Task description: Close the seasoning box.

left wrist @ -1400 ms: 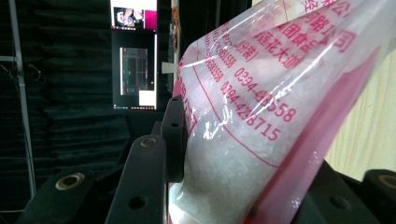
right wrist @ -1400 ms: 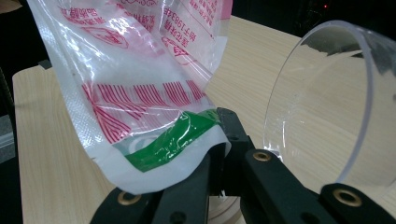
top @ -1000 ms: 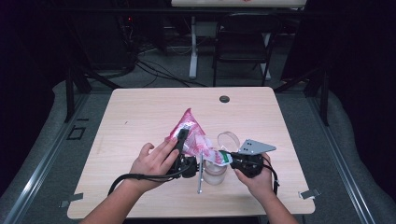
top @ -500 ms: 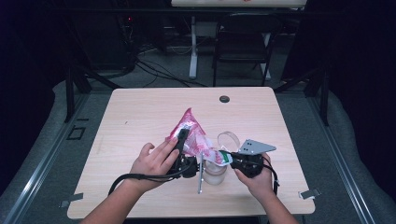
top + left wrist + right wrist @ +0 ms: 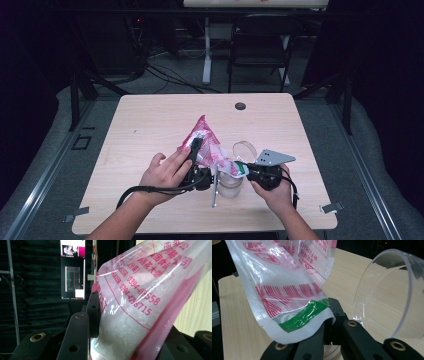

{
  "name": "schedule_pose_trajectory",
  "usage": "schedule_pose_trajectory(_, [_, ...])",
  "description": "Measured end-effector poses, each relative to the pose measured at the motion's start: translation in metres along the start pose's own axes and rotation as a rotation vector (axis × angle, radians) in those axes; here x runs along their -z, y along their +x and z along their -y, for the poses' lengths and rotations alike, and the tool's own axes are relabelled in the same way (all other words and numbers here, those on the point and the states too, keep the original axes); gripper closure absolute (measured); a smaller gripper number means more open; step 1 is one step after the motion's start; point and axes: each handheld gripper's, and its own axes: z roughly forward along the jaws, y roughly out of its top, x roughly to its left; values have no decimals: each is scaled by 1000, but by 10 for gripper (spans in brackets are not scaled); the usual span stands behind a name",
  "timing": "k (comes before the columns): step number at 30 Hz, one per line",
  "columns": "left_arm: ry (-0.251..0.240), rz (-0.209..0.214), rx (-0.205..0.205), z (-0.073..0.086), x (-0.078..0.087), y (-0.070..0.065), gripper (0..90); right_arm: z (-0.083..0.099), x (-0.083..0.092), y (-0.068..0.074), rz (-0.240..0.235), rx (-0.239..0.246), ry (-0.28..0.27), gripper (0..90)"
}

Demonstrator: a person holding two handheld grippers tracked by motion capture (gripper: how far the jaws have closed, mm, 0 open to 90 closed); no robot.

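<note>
Above the jar [image 5: 230, 184], both grippers clamping the bag [image 5: 206, 142].

The left gripper [image 5: 117, 340] clamps a pink-printed clear bag [image 5: 140, 310] of white granules against dark curtains [image 5: 35, 302].

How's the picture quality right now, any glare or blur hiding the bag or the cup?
High view: the table is evenly lit and the room behind is dark; the bag looks small and soft. Left gripper view: the bag is close, with glare streaks across its print, though the digits stay readable. Right gripper view: the bag's corner is sharp between the tongs, and the clear cup bends the wood grain seen through it.
</note>
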Motion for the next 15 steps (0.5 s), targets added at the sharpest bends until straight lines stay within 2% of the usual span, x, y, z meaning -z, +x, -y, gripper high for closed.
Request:
schedule_pose_trajectory(14, [-2,1,0,1,0,0,673,0,0,0,1,-2,-1,900])
schedule_pose_trajectory(15, [11,10,-2,0,0,0,673,0,0,0,0,0,1,900])
